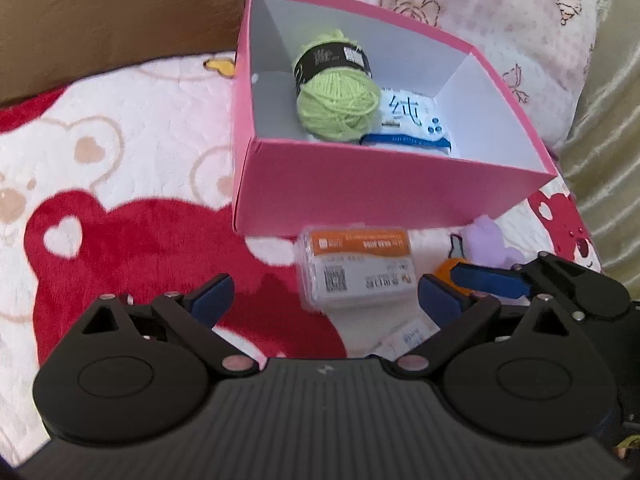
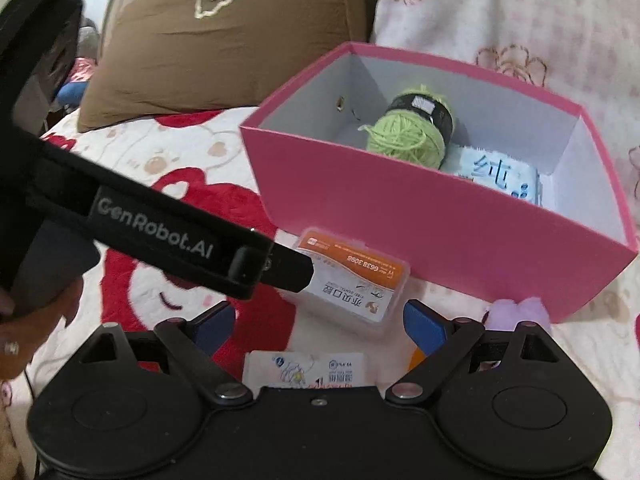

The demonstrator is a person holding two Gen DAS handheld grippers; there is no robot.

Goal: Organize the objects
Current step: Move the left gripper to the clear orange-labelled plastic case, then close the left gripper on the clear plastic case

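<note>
A pink box (image 1: 384, 196) (image 2: 440, 236) stands on the bear-print blanket and holds a green yarn ball (image 1: 338, 96) (image 2: 408, 136) and a white wipes pack (image 1: 412, 120) (image 2: 500, 174). A clear card case with an orange label (image 1: 354, 270) (image 2: 356, 284) lies in front of the box. My left gripper (image 1: 324, 300) is open just short of the case; its body shows in the right wrist view (image 2: 172, 240). My right gripper (image 2: 318, 324) is open and empty, above a white card (image 2: 304, 370). Its fingers (image 1: 492, 280) show at the right of the left wrist view.
A purple plush toy (image 1: 494, 242) (image 2: 516, 314) and an orange object (image 1: 448, 270) lie by the box's right corner. A brown pillow (image 1: 116, 24) (image 2: 224, 36) sits back left, a pink floral pillow (image 1: 480, 12) behind the box, and green fabric (image 1: 604, 120) at right.
</note>
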